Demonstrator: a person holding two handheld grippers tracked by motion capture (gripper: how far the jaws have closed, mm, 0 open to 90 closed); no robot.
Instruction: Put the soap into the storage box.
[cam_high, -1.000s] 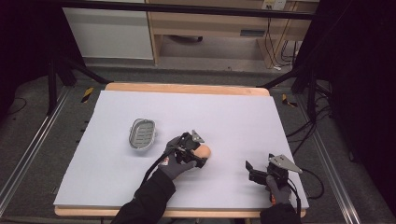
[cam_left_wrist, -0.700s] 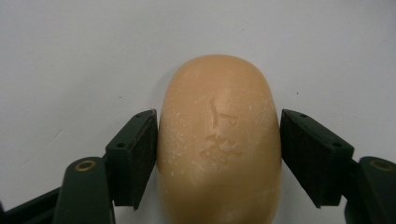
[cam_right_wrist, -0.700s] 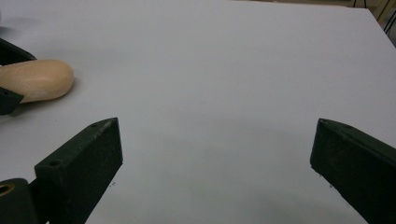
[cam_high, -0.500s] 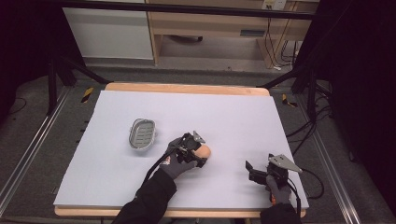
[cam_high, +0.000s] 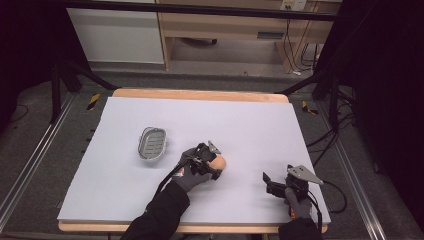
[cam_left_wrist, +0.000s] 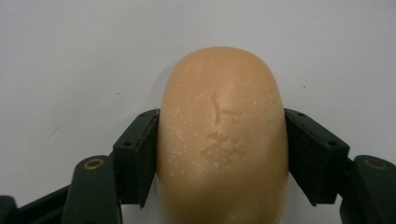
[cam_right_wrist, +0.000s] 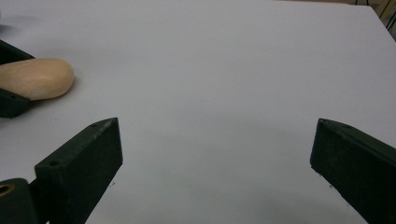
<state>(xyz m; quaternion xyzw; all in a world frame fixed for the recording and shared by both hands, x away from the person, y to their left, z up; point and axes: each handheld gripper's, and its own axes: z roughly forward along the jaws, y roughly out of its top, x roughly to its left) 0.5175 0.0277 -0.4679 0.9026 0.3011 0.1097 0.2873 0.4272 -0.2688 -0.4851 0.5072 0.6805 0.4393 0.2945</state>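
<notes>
We see the left claw (cam_left_wrist: 219, 154) just closed, both pads pressed against the flanks of the soap bar (cam_left_wrist: 222, 140), which lies on the white counter (cam_high: 250, 125) near the front. It's peach, rounded, with a stamped mark, possibly a character. The right claw (cam_right_wrist: 215, 163) gapes wide over bare surface, holding nothing. Farther left sits the grey soap dish (cam_high: 151, 142), empty. Beyond, a wooden cabinet (cam_high: 225, 25).

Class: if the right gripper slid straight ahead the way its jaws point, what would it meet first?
Probably nothing: the right gripper faces bare table; the soap lies off to its left.
</notes>
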